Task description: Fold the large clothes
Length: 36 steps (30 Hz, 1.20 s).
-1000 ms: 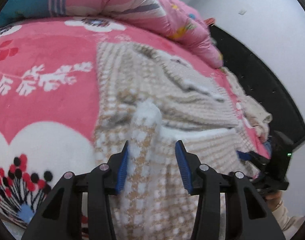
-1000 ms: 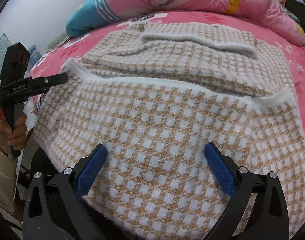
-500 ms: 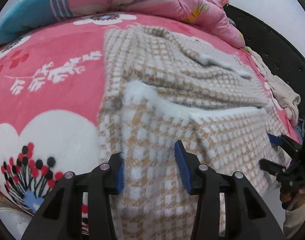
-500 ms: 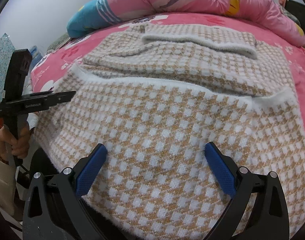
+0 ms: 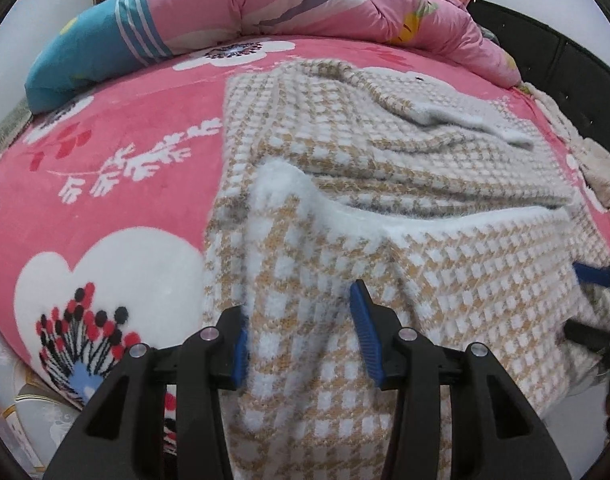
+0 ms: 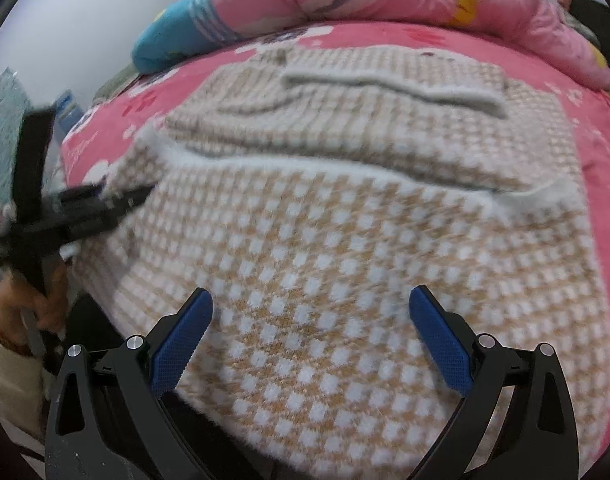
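A thick tan-and-white checked sweater (image 5: 445, 264) lies spread on the pink bed, its lower part folded up so the fuzzy white hem (image 6: 265, 164) runs across the middle. My left gripper (image 5: 301, 332) is at the sweater's left edge, half closed on a raised bunch of the knit that fills the gap between its blue pads. In the right wrist view the left gripper (image 6: 145, 196) shows at the left edge, held by a hand. My right gripper (image 6: 311, 336) hovers open over the near checked panel, nothing between its pads; it shows in the left wrist view as the right gripper (image 5: 589, 304).
A pink flowered blanket (image 5: 105, 184) covers the bed. A rolled pink and blue quilt (image 5: 265, 4) lies along the far side. Pale clothes (image 5: 597, 168) are heaped at the right by a black bed frame (image 5: 565, 64). The near bed edge drops off under both grippers.
My left gripper has drawn back and turned along the sweater's left edge, with the knit still between its pads; the white hem corner now lies farther off. The right gripper has stayed put.
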### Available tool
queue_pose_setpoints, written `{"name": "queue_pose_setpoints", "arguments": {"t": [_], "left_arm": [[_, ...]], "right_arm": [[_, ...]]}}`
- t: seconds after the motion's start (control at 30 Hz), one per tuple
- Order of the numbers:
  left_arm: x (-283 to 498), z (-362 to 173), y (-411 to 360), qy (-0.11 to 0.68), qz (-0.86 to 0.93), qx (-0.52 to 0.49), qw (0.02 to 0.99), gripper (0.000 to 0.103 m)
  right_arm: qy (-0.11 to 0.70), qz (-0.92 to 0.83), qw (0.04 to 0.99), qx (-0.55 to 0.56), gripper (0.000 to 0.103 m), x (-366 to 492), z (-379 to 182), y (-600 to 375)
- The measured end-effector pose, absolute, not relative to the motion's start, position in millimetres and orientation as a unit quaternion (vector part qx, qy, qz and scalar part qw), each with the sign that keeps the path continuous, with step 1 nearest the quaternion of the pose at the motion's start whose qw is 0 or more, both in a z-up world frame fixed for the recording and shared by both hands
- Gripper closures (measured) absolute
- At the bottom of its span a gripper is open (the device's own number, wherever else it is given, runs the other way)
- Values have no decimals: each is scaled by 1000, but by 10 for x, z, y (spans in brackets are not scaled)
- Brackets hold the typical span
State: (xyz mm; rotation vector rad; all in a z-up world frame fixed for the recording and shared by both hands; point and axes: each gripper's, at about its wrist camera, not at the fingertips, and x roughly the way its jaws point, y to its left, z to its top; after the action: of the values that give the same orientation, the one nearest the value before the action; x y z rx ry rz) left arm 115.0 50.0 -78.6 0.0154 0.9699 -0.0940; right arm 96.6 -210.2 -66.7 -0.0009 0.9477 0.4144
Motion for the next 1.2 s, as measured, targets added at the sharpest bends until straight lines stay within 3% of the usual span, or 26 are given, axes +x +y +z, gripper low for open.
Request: {"name": "queue_pose_setpoints", "arguments": {"t": [0.07, 0.23, 0.53, 0.67, 0.83, 1.2], "left_arm": [[1133, -791, 473, 464, -40, 15, 885, 60], [1115, -795, 401, 461, -25, 31, 887, 60], [1112, -800, 371, 458, -19, 44, 887, 59], [1114, -803, 355, 458, -16, 51, 888, 59], [1107, -801, 335, 457, -13, 54, 888, 59], [1107, -809, 318, 458, -11, 69, 886, 59]], "right_arm": [[429, 193, 882, -1, 8, 923, -589, -2164], [474, 191, 859, -11, 8, 964, -947, -2227], [397, 153, 898, 108, 9, 912, -412, -3299], [407, 149, 889, 148, 17, 1163, -462, -3619], [435, 174, 864, 183, 38, 1509, -659, -3790], [459, 239, 808, 282, 42, 1828, -788, -4089]]}}
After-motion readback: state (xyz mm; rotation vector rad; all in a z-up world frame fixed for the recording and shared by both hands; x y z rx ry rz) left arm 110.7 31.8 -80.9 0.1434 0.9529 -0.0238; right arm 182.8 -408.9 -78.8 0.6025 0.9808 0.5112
